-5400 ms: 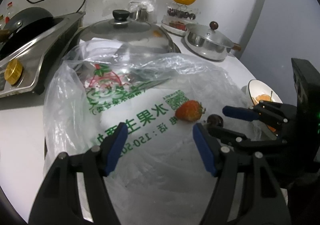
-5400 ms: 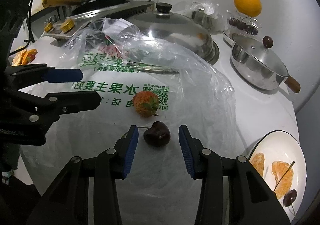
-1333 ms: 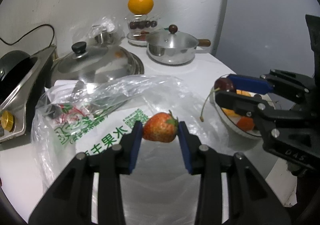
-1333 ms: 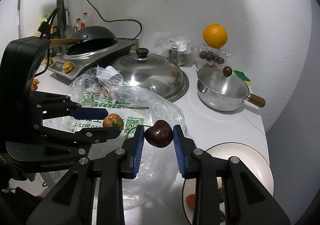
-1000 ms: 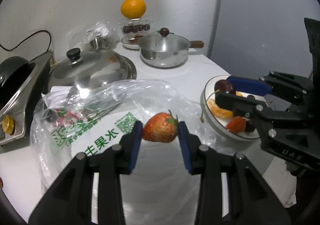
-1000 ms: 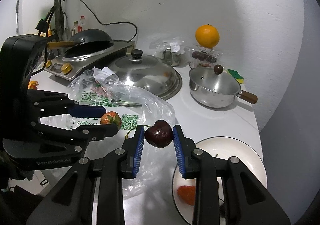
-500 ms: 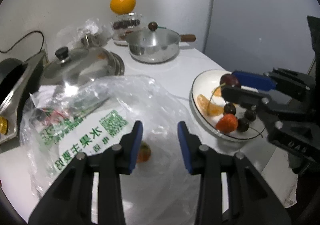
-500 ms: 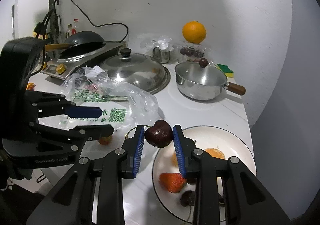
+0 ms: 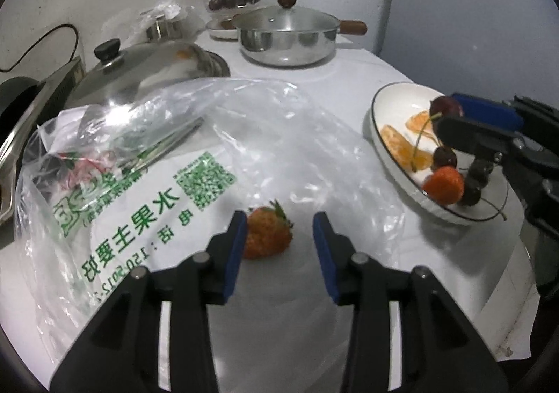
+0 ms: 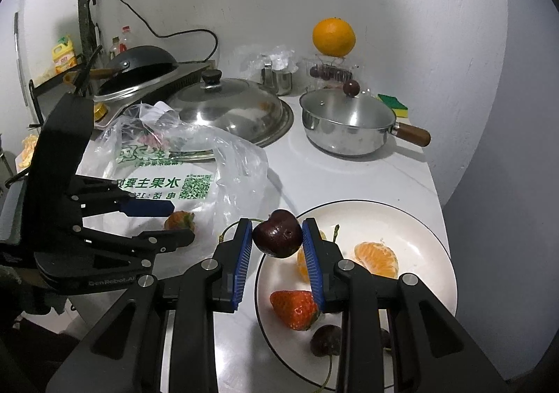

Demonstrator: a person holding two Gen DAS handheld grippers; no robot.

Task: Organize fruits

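Note:
A strawberry (image 9: 267, 234) lies on the clear printed plastic bag (image 9: 174, 166). My left gripper (image 9: 280, 228) hangs low over it, jaws opening. The berry sits by the left pad, with a gap to the right pad. In the right wrist view the left gripper (image 10: 180, 223) straddles that strawberry (image 10: 180, 221). My right gripper (image 10: 277, 235) is shut on a dark cherry (image 10: 277, 234), held above the left rim of the white plate (image 10: 436, 235). The plate holds orange segments, a second strawberry (image 10: 295, 309) and some cherries.
A lidded steel saucepan (image 10: 346, 127) and a large domed lid (image 10: 227, 106) stand behind the bag. An orange (image 10: 333, 37) tops a box of cherries at the wall. A stove with a black wok (image 10: 139, 68) is at the left. The counter edge runs just right of the plate.
The strawberry left my left gripper's jaws and now lies on the bag. The left gripper came down around it with its jaws wider. The right gripper carried the cherry over the plate.

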